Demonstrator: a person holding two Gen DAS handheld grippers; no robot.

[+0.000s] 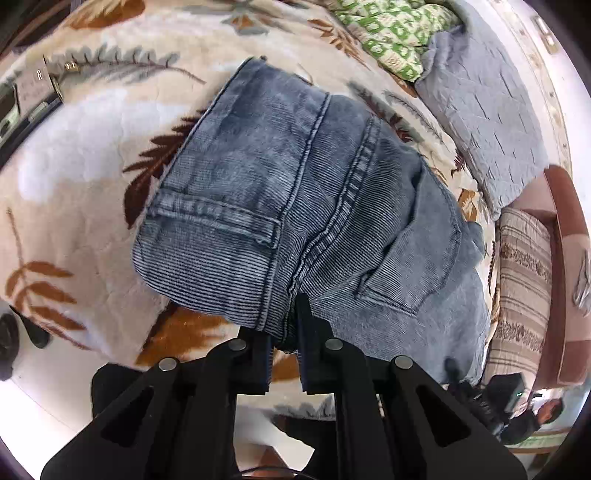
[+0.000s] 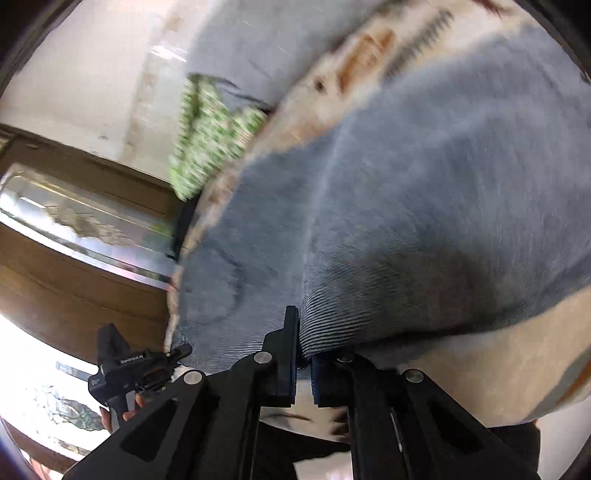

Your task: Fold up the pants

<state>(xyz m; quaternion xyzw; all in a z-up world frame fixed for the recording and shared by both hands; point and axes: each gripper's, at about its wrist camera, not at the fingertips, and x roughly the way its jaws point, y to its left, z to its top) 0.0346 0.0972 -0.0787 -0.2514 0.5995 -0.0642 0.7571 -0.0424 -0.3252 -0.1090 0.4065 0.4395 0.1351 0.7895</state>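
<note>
Pants (image 1: 295,206): blue corduroy-ribbed denim, lying part-folded on a bed under a leaf-print blanket (image 1: 92,147), back pocket and seat seam uppermost. Left gripper (image 1: 284,332): at 6 o'clock in its own view, jaws closed on the near fabric edge by the seam. Right gripper (image 2: 303,354): at 6 o'clock in its view, jaws pinching a ribbed fold of the same garment; that view is motion-blurred. Surroundings: green-patterned quilt (image 1: 391,33) at 1 o'clock, grey quilted pillow (image 1: 480,110) at 2 o'clock. Risk: both holds sit close to the cloth's edge, so uneven pulling could slip a layer free, or drag the blanket and skew the fold.
</note>
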